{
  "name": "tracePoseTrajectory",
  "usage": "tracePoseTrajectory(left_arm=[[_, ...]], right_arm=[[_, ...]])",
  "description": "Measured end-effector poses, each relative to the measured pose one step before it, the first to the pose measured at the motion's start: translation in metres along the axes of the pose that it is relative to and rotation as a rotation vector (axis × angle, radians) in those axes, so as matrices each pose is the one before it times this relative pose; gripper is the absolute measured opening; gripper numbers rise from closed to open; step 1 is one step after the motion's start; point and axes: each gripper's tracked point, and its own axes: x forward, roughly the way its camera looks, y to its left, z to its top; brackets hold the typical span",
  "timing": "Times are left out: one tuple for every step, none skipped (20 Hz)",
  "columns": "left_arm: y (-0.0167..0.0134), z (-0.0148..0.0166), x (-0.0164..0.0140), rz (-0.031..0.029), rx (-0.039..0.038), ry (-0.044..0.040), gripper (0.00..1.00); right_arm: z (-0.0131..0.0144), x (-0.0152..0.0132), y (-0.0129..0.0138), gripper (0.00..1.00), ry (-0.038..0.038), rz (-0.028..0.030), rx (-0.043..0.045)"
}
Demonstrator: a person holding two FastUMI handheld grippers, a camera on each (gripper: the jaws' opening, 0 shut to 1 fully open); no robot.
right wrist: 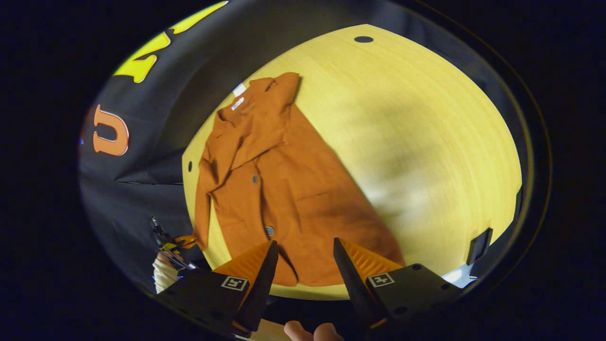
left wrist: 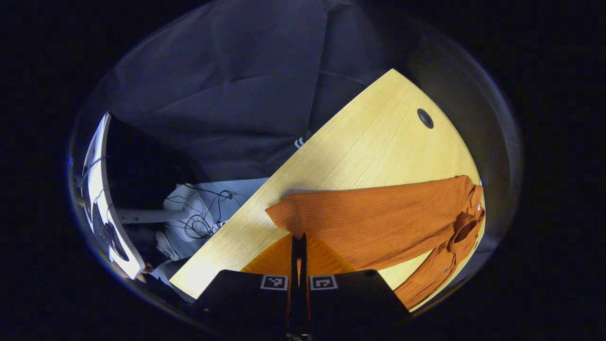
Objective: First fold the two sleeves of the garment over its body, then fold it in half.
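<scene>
1. In the left gripper view we see the left gripper (left wrist: 298,246) with its fingers drawn together, only a thin slit between them. Whether any fabric is pinched there we cannot tell.
2. Just ahead of those fingers lies the garment (left wrist: 378,222), a rust-orange ribbed shirt stretching off to the gripper's right. Its collar (left wrist: 466,227) is bunched at the far right end.
3. In the right gripper view the right gripper (right wrist: 303,248) stands open with a wide gap. The hem of the garment (right wrist: 284,189) lies between and just ahead of its fingers.
4. This view shows the front of the garment: buttons (right wrist: 269,231) down the placket, the collar (right wrist: 265,94) farthest away, and one sleeve (right wrist: 201,208) hanging along the left edge.
5. The desk (right wrist: 426,142) is pale yellow wood grain with a rounded edge and a dark cable hole (right wrist: 363,39) far ahead.
6. Fingertips (right wrist: 312,330) show at the bottom edge, cut off.
7. Left of the desk in the left gripper view lie tangled cables (left wrist: 203,218) on something pale and hard to make out.
</scene>
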Motion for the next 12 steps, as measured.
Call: tracePoseTrajectory(left_arm=[[-0.01092, 0.00840, -0.00941, -0.00934, 0.01651, -0.01649, 0.03], [-0.01150, 0.01015, -0.01032, -0.00781, 0.02126, -0.02499, 0.03], [-0.01328, 0.00913, -0.01064, -0.00788, 0.02226, -0.02255, 0.03], [-0.01714, 0.00696, -0.01133, -0.01915, 0.02171, -0.02099, 0.03], [-0.01925, 0.00761, -0.01031, -0.02318, 0.02199, -0.01663, 0.03], [-0.01767, 0.00655, -0.00868, -0.01103, 0.02546, -0.01372, 0.03], [-0.01953, 0.00794, -0.00814, -0.01149, 0.03452, -0.01660, 0.03], [-0.01917, 0.00612, -0.00561, -0.00701, 0.03995, -0.01539, 0.03], [-0.01964, 0.00432, -0.00656, -0.00277, 0.04478, -0.01117, 0.03], [-0.02199, 0.00302, -0.00644, -0.00422, 0.04321, -0.00666, 0.03], [-0.02349, 0.00347, -0.00479, -0.01113, 0.03974, -0.00312, 0.03], [-0.02524, 0.00346, -0.00164, -0.01495, 0.03559, -0.00285, 0.03]], right_arm=[[0.00073, -0.00068, -0.00871, 0.78, -0.00308, -0.00345, 0.01168], [0.00074, -0.00190, -0.00929, 0.83, -0.00327, -0.00027, 0.01341], [0.00041, 0.00167, -0.01158, 0.91, -0.00016, -0.01297, 0.01648], [0.00174, 0.00049, -0.01215, 0.91, -0.00302, -0.00931, 0.01226], [0.00156, -0.00147, -0.01130, 0.91, 0.00251, -0.01140, 0.01036], [0.00112, -0.00061, -0.01173, 0.91, 0.00210, -0.01034, 0.00727], [0.00198, 0.00073, -0.00945, 0.91, 0.00250, -0.01098, 0.00539], [0.00176, -0.00048, -0.01215, 0.91, -0.00020, -0.01488, 0.00541], [0.00239, -0.00032, -0.00998, 0.91, -0.00132, -0.01058, 0.00959], [0.00220, -0.00078, -0.01103, 0.91, -0.00382, -0.01132, 0.00449], [0.00000, -0.00007, -0.01200, 0.91, -0.00154, -0.01551, 0.00080], [0.00125, -0.00014, -0.01176, 0.92, 0.00257, -0.00738, -0.00916]])
